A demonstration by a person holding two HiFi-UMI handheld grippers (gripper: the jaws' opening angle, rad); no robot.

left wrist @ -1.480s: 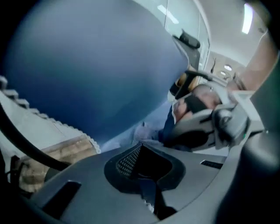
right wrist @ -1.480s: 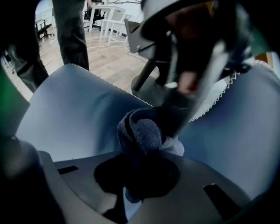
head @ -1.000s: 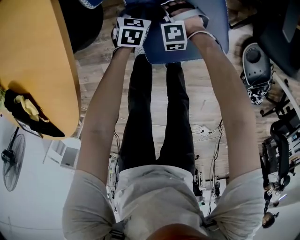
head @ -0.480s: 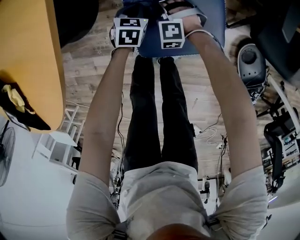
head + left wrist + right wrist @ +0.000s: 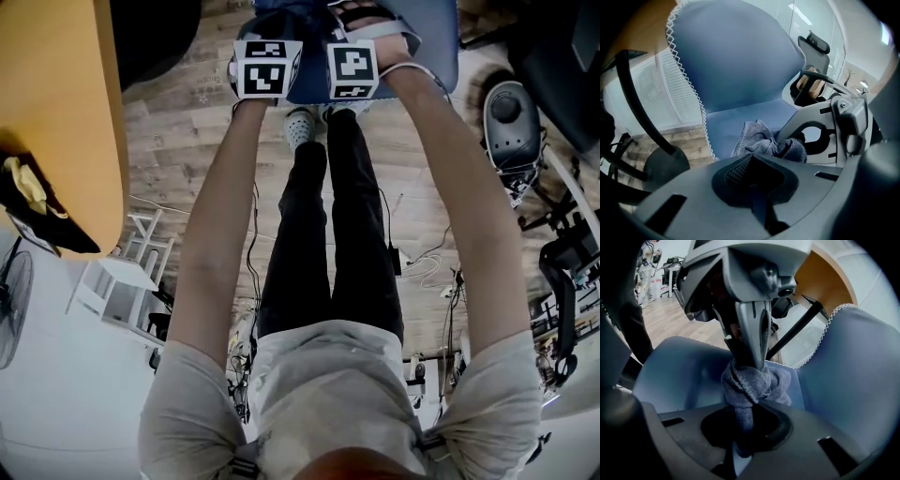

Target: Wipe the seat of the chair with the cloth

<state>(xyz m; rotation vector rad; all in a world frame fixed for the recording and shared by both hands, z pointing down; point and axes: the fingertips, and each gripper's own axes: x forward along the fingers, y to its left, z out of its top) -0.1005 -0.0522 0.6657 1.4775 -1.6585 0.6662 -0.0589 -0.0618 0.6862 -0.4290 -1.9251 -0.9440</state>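
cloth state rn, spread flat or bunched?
Bunched. Right gripper view shows the cloth wadded into a lump, pinched in the right tool, with the blue chair behind it.

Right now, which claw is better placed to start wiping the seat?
Right. The right claw is shut on the bunched grey terry cloth, over the blue padded chair seat. The left claw is closed with no cloth between its jaws, so it would probably have to regrasp first.
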